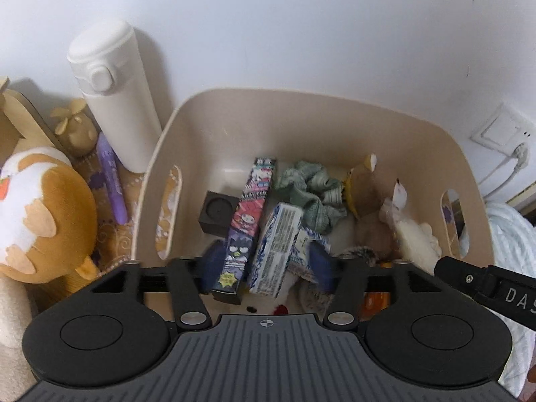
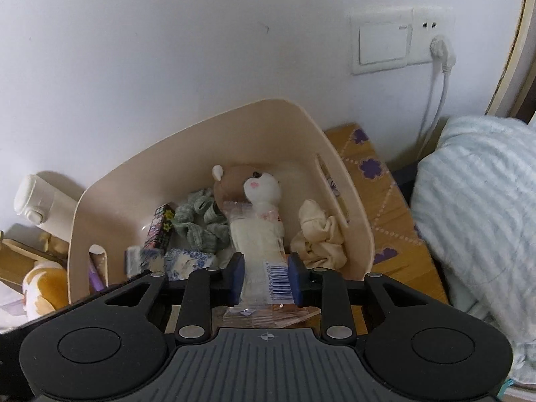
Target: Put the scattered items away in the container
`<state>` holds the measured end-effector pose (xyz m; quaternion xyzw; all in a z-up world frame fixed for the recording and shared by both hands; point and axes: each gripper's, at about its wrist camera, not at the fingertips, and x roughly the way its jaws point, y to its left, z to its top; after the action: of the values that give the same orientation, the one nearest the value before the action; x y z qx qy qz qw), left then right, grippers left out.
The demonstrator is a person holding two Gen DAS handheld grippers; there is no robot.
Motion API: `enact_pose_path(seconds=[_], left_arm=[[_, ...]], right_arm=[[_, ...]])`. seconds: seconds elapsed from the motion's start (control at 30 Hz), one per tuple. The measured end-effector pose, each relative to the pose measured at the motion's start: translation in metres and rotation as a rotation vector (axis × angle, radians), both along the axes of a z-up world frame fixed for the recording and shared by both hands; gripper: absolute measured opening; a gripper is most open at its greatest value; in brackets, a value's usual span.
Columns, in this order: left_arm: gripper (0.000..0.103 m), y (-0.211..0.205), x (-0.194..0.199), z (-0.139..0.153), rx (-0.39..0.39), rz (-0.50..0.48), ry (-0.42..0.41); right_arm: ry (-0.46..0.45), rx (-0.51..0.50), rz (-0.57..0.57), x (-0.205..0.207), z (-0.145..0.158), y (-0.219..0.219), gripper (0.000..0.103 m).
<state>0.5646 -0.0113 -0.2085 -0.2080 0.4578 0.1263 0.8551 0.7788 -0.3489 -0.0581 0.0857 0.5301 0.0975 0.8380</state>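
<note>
A beige plastic bin (image 1: 301, 114) (image 2: 187, 154) holds a cartoon-printed box (image 1: 249, 214), a blue-white carton (image 1: 278, 248), a green scrunchie (image 1: 311, 194), a black cube (image 1: 217, 212) and plush toys. My left gripper (image 1: 266, 268) is open over the bin, with the two boxes between its blue pads. My right gripper (image 2: 266, 274) is shut on a clear packet holding a white plush (image 2: 261, 234) with a barcode label, over the bin's near edge. A cream cloth (image 2: 318, 238) lies in the bin at the right.
A white flask (image 1: 114, 93), a purple pen (image 1: 112, 181), a wooden figure (image 1: 75, 127) and an orange-white plush (image 1: 37, 214) stand left of the bin. A wall socket with a plugged cable (image 2: 439, 53) and pale blue bedding (image 2: 475, 207) are at the right.
</note>
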Motion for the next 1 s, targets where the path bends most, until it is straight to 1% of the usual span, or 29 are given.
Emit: enact_pose_path(seconds=[0.03,0.07,0.1,0.13,0.27,0.33,0.4,0.57,0.73,0.83,1.0], left_arm=[[0.071,0.001,-0.003,0.003,0.005,0.003,-0.007],[0.072,0.001,-0.005,0.006,0.011,0.002,-0.013],[0.072,0.001,-0.007,0.01,0.015,0.0,-0.017],[0.073,0.002,-0.01,0.013,0.02,-0.003,-0.02],[0.074,0.001,-0.021,0.026,0.032,-0.002,-0.036],[0.074,-0.001,-0.027,0.032,0.039,-0.005,-0.042],[0.074,-0.004,-0.034,0.039,0.048,-0.009,-0.049],[0.074,-0.011,-0.054,0.055,0.072,-0.016,-0.069],[0.074,-0.022,-0.076,0.07,0.088,-0.02,-0.086],[0.074,-0.031,-0.09,0.079,0.098,-0.028,-0.097],[0.074,-0.048,-0.115,0.097,0.13,-0.048,-0.123]], right_arm=[[-0.011,-0.003,-0.003,-0.001,0.002,0.0,0.047],[-0.022,-0.001,-0.006,-0.003,0.007,-0.002,0.064],[-0.038,0.001,-0.011,-0.006,0.011,-0.003,0.075],[-0.061,0.001,-0.014,-0.009,0.016,-0.004,0.077],[-0.133,-0.024,0.02,-0.021,0.039,-0.004,0.079],[-0.165,-0.037,0.034,-0.028,0.049,-0.002,0.084],[-0.19,-0.045,0.047,-0.034,0.057,0.0,0.086],[-0.209,-0.048,0.064,-0.05,0.068,-0.003,0.086],[-0.224,-0.052,0.063,-0.069,0.076,-0.015,0.087],[-0.24,-0.06,0.067,-0.082,0.084,-0.022,0.089],[-0.269,-0.047,0.068,-0.103,0.1,-0.036,0.09]])
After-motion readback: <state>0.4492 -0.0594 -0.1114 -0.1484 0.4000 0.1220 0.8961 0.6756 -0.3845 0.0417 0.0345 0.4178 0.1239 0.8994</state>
